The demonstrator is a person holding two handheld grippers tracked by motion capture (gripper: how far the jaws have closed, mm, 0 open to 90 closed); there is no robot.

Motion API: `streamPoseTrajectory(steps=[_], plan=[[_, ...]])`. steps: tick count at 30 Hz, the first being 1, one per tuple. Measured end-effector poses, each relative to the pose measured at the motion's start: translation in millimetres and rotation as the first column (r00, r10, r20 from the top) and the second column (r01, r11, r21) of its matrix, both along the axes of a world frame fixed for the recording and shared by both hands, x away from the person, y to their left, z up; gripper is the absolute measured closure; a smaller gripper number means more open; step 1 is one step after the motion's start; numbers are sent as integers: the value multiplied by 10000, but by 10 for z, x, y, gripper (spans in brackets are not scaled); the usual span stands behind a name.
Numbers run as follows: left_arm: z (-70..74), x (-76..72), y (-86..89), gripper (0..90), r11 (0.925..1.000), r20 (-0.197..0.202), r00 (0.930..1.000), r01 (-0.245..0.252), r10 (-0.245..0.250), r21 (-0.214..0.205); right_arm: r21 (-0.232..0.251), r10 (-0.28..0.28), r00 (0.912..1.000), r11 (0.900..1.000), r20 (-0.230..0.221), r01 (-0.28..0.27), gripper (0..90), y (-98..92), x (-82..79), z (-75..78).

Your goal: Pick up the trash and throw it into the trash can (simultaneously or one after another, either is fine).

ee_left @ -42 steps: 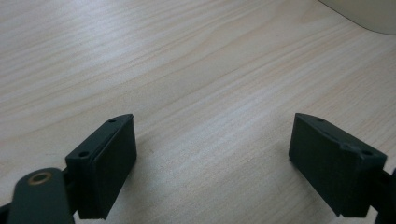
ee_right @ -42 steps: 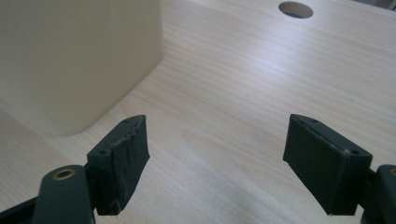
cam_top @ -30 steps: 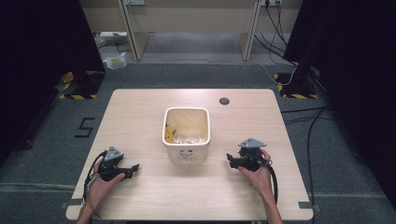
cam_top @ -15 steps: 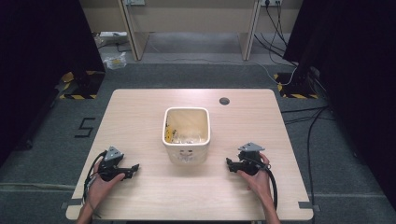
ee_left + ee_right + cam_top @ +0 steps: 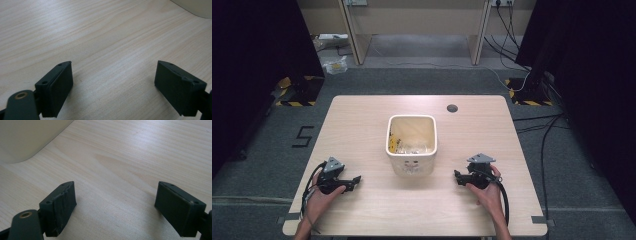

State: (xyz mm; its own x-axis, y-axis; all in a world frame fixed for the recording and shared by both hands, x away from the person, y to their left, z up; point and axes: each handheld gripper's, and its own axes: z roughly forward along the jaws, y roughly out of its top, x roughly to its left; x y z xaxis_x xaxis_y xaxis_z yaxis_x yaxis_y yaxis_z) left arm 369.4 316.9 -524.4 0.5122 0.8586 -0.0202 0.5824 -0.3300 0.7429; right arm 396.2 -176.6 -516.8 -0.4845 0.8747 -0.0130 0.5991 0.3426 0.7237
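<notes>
Bench (image 5: 362,120), cream bin (image 5: 411,145) at centre. Left gripper (image 5: 357,178) at 8 o'clock, right gripper (image 5: 457,176) at 4 — jaws spread, empty; right's just opening. Approach the bin's rim squarely — both sides level.

1. My left gripper (image 5: 356,178), over on the left of the cream bin (image 5: 411,145): chunky black body with a grey three-cornered plate on top and a black cable looping off the back.
2. My right gripper (image 5: 457,176), right of the bin: same black build, same grey plate, thick black cable trailing along the forearm.
3. Up close in both gripper views, the jaws are matte black blocks with small screw holes along the top edge, plus a brass-ringed pivot hole bottom left. The right gripper's left pad looks scuffed.
4. Forearms are bare, no sleeves.
</notes>
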Motion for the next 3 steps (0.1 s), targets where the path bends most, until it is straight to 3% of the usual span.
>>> streamPoseTrajectory(steps=[3], plan=[[0, 0, 0, 141, 10000, -5, 10000, 1, -1, 1, -1, 0, 10000, 10000, -7, 0, 171, 0, 0, 0]])
